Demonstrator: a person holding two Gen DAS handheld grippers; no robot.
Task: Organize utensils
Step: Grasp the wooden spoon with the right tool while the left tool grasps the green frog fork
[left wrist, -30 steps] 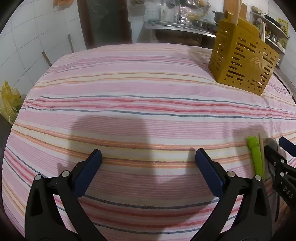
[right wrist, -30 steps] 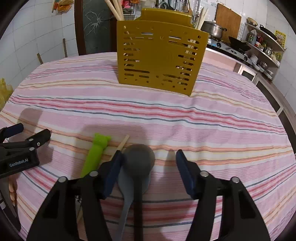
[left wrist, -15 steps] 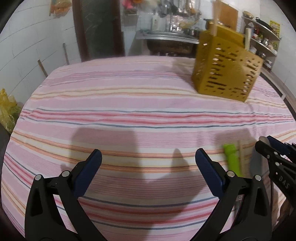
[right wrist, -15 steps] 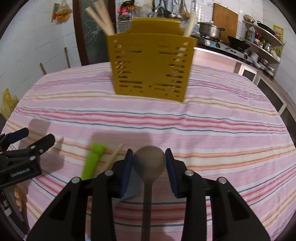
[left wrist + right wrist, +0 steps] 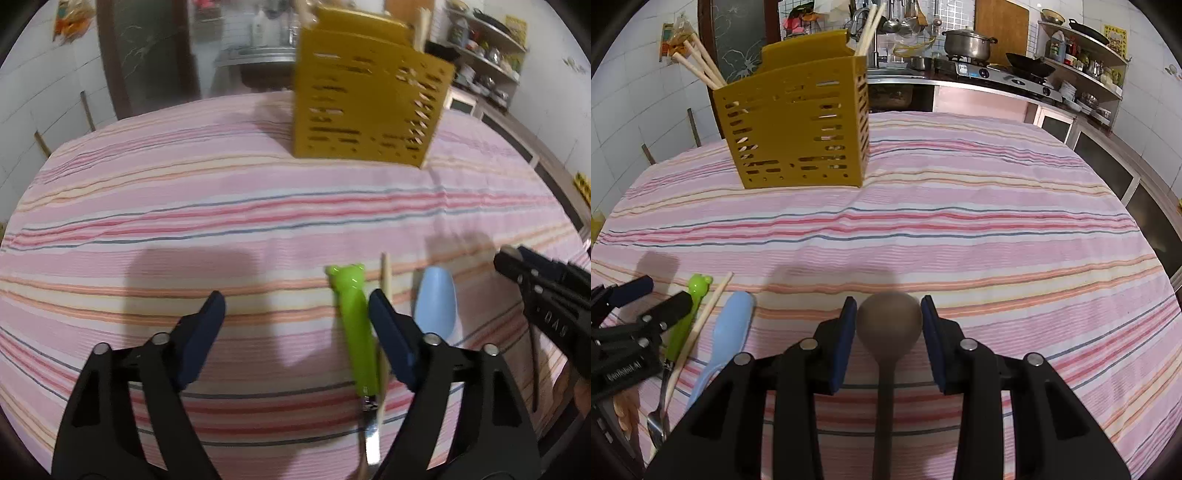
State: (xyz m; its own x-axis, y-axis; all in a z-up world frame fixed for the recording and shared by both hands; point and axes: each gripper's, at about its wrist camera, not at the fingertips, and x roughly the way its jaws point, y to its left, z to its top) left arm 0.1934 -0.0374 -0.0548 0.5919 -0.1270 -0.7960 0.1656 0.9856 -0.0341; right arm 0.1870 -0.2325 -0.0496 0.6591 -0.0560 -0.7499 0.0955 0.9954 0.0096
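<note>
My right gripper (image 5: 889,326) is shut on the bowl of a brown wooden spoon (image 5: 886,373), whose handle runs back toward the camera. To its left on the striped cloth lie a light blue spoon (image 5: 733,325), a single chopstick (image 5: 705,314) and a green-handled metal utensil (image 5: 685,325). In the left wrist view the green handle (image 5: 352,321) lies between the closing jaws of my left gripper (image 5: 295,325), close to the right finger, with the pads not pressing on it. The chopstick (image 5: 386,273) and blue spoon (image 5: 436,299) lie just right of that finger.
A yellow slotted utensil caddy (image 5: 798,136) holding chopsticks stands at the far side of the table. The pink striped tablecloth (image 5: 960,229) covers the table. Behind are a sink, a stove with pots and shelves. My right gripper (image 5: 546,299) shows at the right edge of the left wrist view.
The right gripper shut on the brown spoon's bowl and carried it right, uncovering the blue spoon. The left gripper moved right to the green handle and its jaws narrowed.
</note>
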